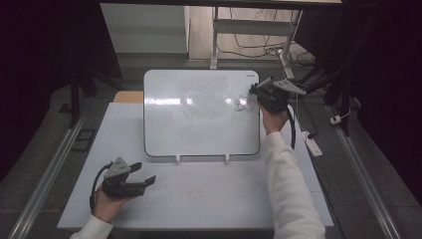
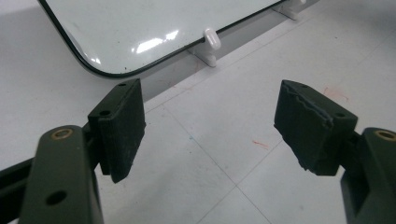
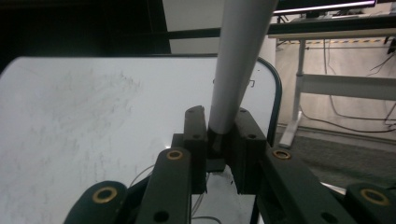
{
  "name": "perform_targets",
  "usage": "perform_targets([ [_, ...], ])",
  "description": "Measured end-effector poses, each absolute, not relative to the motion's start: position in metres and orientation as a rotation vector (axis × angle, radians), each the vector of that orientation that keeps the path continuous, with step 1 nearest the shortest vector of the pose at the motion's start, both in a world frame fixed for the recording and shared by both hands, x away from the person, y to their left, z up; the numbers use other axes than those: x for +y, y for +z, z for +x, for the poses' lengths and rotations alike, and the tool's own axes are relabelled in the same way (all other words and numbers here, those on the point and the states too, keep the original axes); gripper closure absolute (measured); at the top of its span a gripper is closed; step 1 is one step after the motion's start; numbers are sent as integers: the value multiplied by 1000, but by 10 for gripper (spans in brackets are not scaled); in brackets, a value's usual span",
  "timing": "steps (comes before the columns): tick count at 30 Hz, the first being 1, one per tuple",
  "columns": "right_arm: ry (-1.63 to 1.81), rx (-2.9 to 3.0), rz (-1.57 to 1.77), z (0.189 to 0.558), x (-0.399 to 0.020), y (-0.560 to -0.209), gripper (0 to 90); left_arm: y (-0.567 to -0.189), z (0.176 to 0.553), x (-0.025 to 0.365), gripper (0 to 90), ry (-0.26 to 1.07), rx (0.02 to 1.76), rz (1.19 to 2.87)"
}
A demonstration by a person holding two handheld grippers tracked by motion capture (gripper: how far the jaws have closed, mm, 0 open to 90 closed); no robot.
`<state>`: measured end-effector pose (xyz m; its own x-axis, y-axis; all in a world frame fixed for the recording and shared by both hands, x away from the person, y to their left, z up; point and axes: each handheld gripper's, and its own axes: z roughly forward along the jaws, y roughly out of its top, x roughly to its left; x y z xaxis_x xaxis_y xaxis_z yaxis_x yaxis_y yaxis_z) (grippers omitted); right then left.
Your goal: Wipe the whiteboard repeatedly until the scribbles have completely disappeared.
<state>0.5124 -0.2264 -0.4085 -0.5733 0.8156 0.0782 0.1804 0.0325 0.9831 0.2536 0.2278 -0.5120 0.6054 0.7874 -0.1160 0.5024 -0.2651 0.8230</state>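
Marker [image 3: 236, 70] pinched in the right claw [image 3: 218, 140], jaws pressed on its lower end, white barrel rising up and away past the whiteboard's top corner in the right gripper view. From the high view the right claw [image 1: 261, 93] sits at the whiteboard's [image 1: 199, 112] upper right, next to a small black scribble [image 1: 244, 103] on the surface. Marker tip not visible; cannot tell if it touches the board.

Rest of the whiteboard: only faint grey smears, no other fresh ink. Judged: drawing just under way, one small mark done, most of the board left, if more is meant.

Whiteboard leans on two white clip stands [image 1: 177, 158] on the tabletop [image 1: 224, 194].

Left claw [image 1: 143, 174] spread wide, nothing between its pads [image 2: 123, 123], resting idle on the tabletop below the whiteboard's lower left corner
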Motion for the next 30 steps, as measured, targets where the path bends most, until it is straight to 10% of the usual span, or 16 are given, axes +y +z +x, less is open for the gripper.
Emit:
perform_targets([
  [30, 1586, 1775, 1021, 509, -229, -412, 774, -512, 254, 228, 259, 388, 1022, 1924],
])
